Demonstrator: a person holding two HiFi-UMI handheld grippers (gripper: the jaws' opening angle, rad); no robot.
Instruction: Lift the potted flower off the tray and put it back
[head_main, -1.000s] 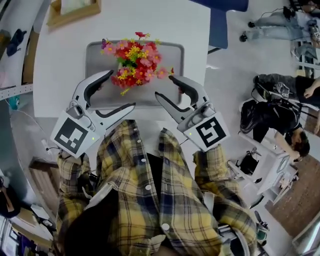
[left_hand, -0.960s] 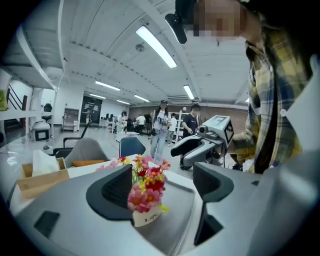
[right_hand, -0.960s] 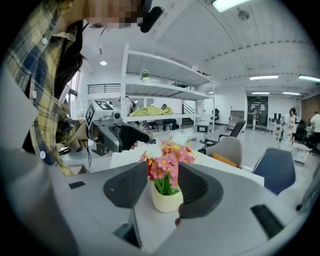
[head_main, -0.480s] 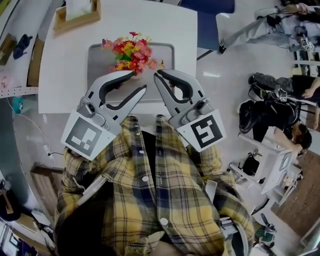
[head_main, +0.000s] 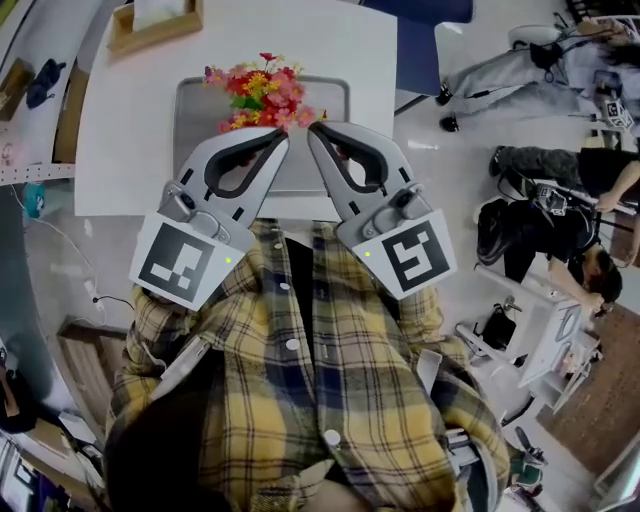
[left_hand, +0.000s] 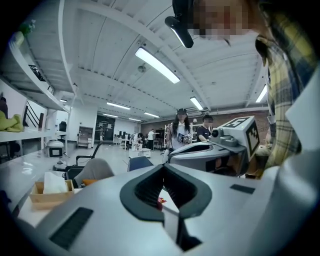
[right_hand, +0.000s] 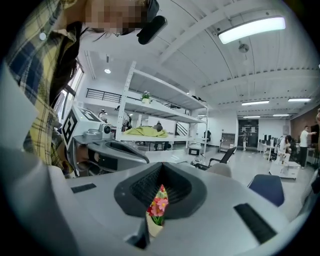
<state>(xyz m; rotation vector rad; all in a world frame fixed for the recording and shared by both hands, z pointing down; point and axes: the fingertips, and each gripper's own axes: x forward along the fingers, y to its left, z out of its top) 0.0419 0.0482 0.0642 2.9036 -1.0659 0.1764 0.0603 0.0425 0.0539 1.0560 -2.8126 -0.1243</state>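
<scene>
The potted flower, a bunch of red, pink and yellow blooms, stands on the grey tray on the white table. Both grippers are held up near the person's chest, above the tray's near edge and apart from the flower. The left gripper is shut with nothing in it, and so is the right gripper. Both have just closed their jaws on nothing. In the right gripper view the flower shows through the gap behind the shut jaws. The left gripper view shows shut jaws and the other gripper beside them.
A wooden box with tissue sits at the table's far left corner. A blue chair stands beyond the table at the right. People sit and crouch on the floor at the right. Shelving runs along the left.
Both grippers were open on either side of the flower a second ago. They have since risen toward the camera and shut, empty. The flower stays on the tray.
</scene>
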